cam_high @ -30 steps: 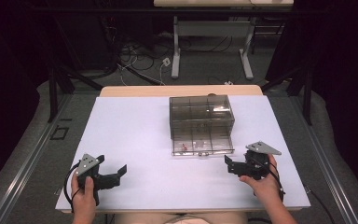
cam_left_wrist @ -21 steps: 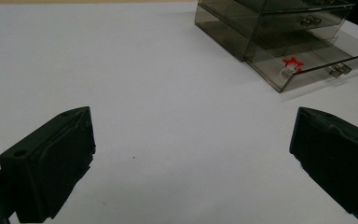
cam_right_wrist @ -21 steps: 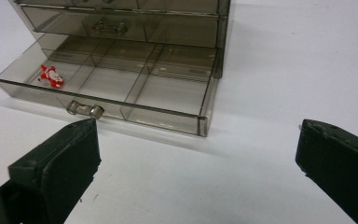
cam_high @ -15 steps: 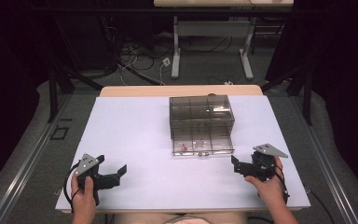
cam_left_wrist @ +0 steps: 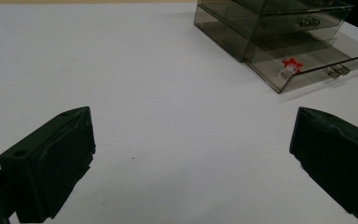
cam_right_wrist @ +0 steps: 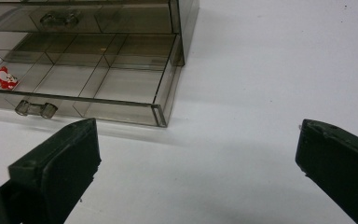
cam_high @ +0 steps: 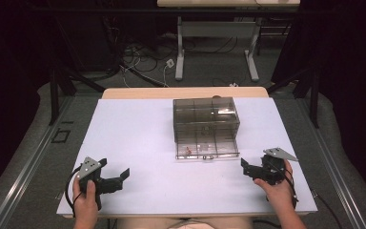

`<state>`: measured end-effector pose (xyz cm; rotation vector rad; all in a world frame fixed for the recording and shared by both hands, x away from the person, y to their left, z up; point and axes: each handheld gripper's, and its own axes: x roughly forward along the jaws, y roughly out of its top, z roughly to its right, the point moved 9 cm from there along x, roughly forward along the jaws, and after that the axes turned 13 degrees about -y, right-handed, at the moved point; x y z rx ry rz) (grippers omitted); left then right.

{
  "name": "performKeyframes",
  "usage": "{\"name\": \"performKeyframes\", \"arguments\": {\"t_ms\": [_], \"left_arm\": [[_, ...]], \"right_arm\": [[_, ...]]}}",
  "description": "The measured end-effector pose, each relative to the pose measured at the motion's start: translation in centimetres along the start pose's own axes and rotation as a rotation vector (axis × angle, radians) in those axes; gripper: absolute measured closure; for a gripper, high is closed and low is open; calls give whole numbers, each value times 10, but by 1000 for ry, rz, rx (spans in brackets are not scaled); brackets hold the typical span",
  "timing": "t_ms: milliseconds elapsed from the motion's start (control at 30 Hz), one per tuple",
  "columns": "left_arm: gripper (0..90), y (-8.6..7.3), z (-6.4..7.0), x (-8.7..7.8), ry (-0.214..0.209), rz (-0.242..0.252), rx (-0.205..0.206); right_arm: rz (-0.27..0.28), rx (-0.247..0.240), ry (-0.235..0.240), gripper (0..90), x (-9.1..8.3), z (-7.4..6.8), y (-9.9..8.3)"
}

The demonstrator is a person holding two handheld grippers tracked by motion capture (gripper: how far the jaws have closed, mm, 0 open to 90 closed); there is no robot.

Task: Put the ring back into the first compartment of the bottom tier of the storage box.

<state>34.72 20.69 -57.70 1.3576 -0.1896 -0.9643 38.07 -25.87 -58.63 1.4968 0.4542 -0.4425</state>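
Left gripper (cam_high: 116,180) sits near the front-left corner of the white table (cam_high: 138,138), held in a hand (cam_high: 86,198), jaws spread wide, nothing between them. In the left gripper view the jaws frame bare tabletop, with the drawer unit off to the upper right.

Smoked clear plastic drawer unit (cam_high: 206,120) stands right of centre, toward the back edge. Its bottom drawer (cam_high: 208,149) is pulled out toward the person; the upper drawer (cam_right_wrist: 74,18) looks shut. A small red-and-white toy (cam_right_wrist: 1,77) lies in a left compartment of the open drawer, behind the clear handle (cam_right_wrist: 36,108); the other compartments look empty, apart from a tiny yellowish speck that is too small to identify.

Right gripper (cam_high: 249,170) is near the front-right corner, close to the drawer's right front corner but not touching, jaws wide, empty.

Progress, as a judgement: drawer already open, toy lying inside. Either the toy is in and the drawer still needs pushing shut, or the toy is yet to be picked out; cannot tell which. Neither gripper is engaged with anything.
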Motion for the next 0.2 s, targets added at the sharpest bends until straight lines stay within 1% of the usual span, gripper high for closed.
{"name": "performKeyframes", "arguments": {"t_ms": [67,100,167,200], "left_arm": [[2,0,0,0,-1,-3,2],[2,0,0,1,-1,-4,5],[2,0,0,1,-2,-8,4],[2,0,0,1,-1,-8,2]], "right_arm": [[-2,14,-4,0,-1,1,0],[1,7,-8,0,0,3,1],[-3,16,-10,0,0,5,0],[-7,9,-16,0,0,7,0]]}}
